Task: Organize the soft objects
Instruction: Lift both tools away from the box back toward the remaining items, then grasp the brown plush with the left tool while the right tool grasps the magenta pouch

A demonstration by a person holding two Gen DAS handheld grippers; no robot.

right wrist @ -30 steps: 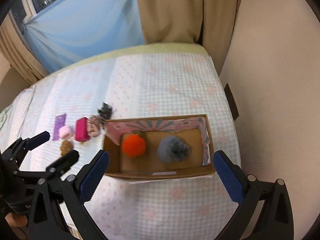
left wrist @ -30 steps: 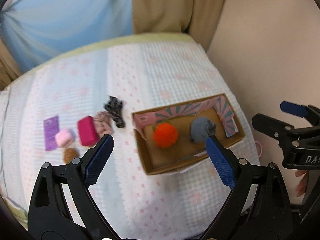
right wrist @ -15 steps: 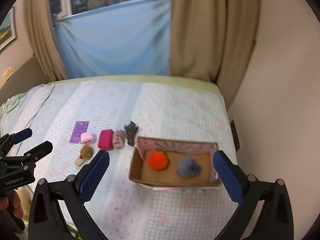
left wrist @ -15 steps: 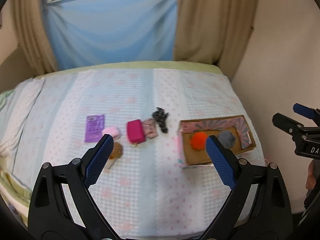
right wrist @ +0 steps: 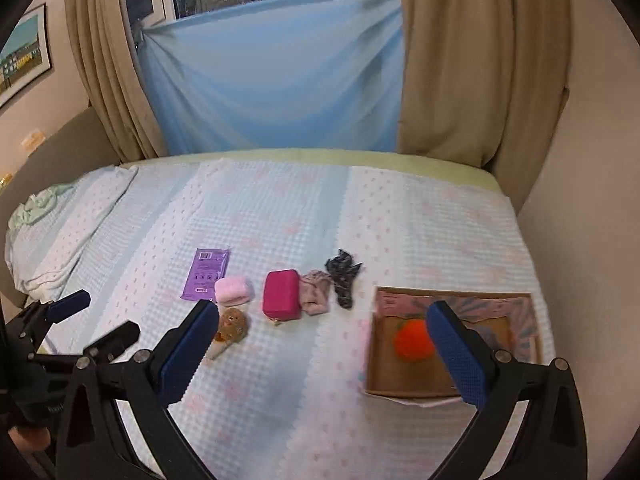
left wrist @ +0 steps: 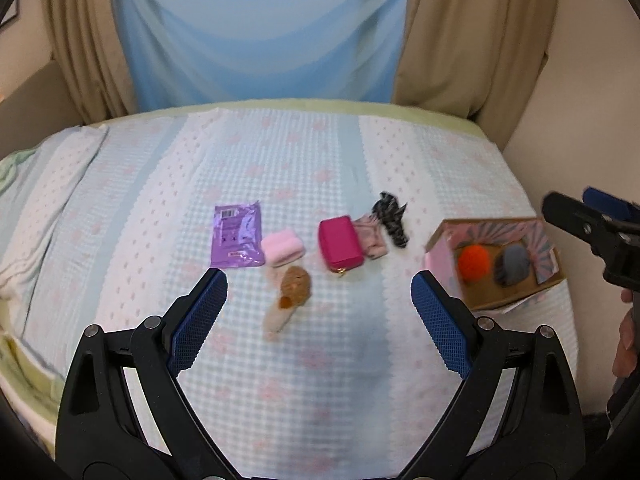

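Both hand-held grippers are hovering above the bed point(left wrist: 320, 380) with their jaws spread wide and holding nothing: the left hand-held gripper point(left wrist: 318, 312) is facing the row of loose things, and the right hand-held gripper point(right wrist: 320, 344) is pointing between that row and the cardboard box point(right wrist: 452, 384). The box is sitting at the right side of the bed, with an orange pompom point(left wrist: 474, 261) and a grey pompom point(left wrist: 514, 262) lying inside. Still lying outside are a purple packet point(left wrist: 237, 236), a pink roll point(left wrist: 282, 247), a brown plush toy point(left wrist: 294, 286), a magenta pouch point(left wrist: 340, 245), a pale pink cloth point(left wrist: 372, 235) and a dark patterned cloth point(left wrist: 392, 216). The plush toy is probably the easiest pick: it is lying nearest the left jaws, though close to the pink roll. Lowering straight over its round body and closing gently should keep the quilt and the roll out of the grip.
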